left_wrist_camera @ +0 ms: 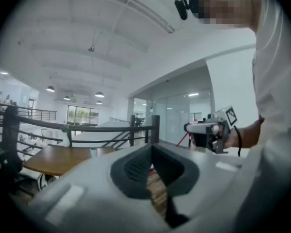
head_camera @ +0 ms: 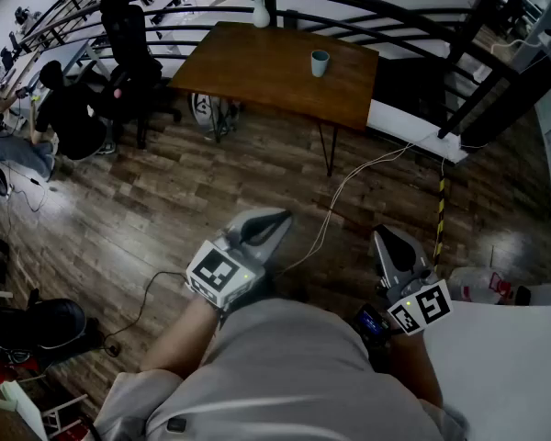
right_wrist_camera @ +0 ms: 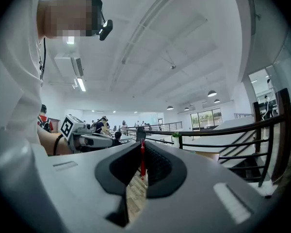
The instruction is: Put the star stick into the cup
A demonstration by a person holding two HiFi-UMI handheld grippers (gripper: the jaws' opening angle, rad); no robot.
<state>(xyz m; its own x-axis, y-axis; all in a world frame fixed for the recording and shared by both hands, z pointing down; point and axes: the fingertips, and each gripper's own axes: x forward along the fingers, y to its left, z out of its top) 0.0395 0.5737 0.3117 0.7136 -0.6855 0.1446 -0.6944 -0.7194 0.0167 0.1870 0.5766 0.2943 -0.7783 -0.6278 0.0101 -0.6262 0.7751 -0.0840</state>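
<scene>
Between the jaws of the right gripper (right_wrist_camera: 142,147) I see the stick (right_wrist_camera: 142,161), a thin red rod that stands upright in that view. The jaws are closed on it, and the dark pads press it from both sides. Only the slim shaft shows. I cannot make out its star end in any view, and in the head view the stick is too small to find.

The left gripper (left_wrist_camera: 152,148) has its jaws brought together at the tips with nothing between them. Only a sliver of wood floor (head_camera: 211,191) shows through the gap lower down.

From the head view, I have both grippers held low and close to the body over the floor, the left gripper (head_camera: 274,220) and the right gripper (head_camera: 386,239) side by side but apart.

The cup (head_camera: 320,62) is small and teal. It stands upright on the brown counter (head_camera: 257,76), well apart from both grippers, toward the counter's right side. A white vase (head_camera: 260,14) sits at the counter's far edge, against a dark railing (head_camera: 367,7). A pale cable (head_camera: 349,182) trails across the floor between the counter and me.
</scene>
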